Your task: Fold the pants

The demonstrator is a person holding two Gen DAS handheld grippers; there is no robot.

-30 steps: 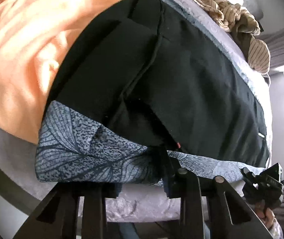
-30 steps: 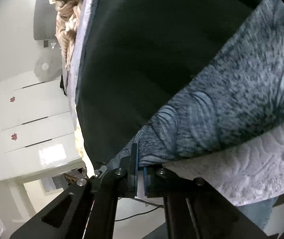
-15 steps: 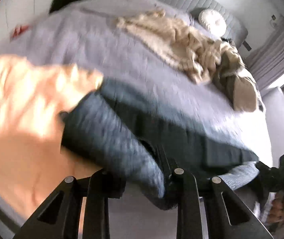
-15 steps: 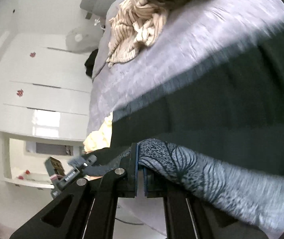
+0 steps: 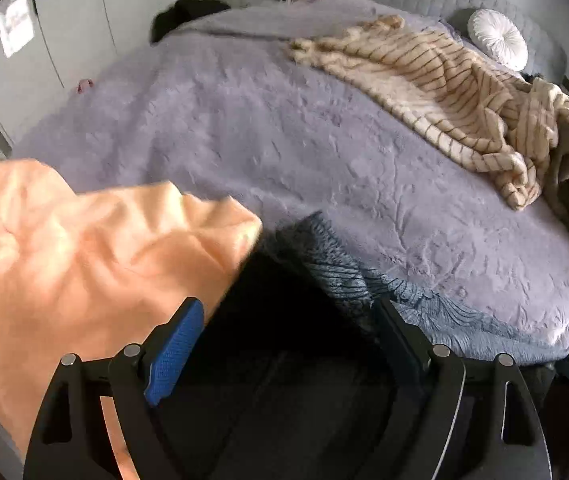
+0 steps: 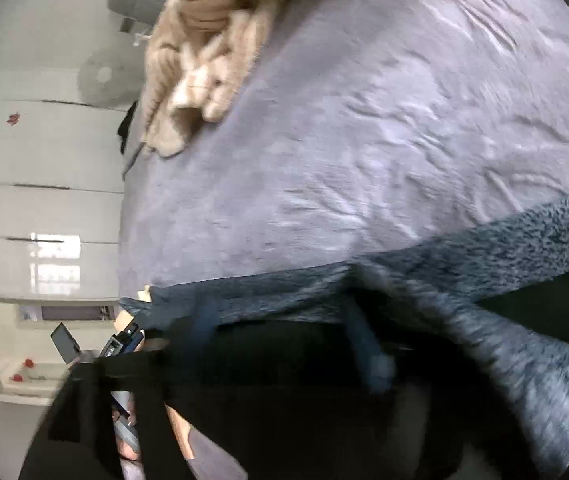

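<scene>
The pants [image 5: 324, 264], black with a grey-blue leaf-patterned part, lie folded on the bed near its front edge. My left gripper [image 5: 284, 312] hangs over their left end beside the orange cloth. Its jaws are opening, and black cloth lies loose between the blue pads [image 5: 176, 344], which do not press on it. In the blurred right wrist view the patterned band of the pants [image 6: 484, 252] runs across the bedspread. My right gripper [image 6: 284, 332] is over the black part with its jaws opening, the cloth below them free of the pads.
The lilac bedspread [image 5: 264, 128] stretches far beyond the pants. An orange cloth [image 5: 84, 260] lies at the left, a striped beige blanket [image 5: 444, 92] and a round white cushion [image 5: 496, 38] at the far right. White wardrobe doors [image 6: 24, 160] stand beside the bed.
Both grippers were shut on the patterned edge of the pants and carried it over the black part. Now both have let go and their jaws stand apart.
</scene>
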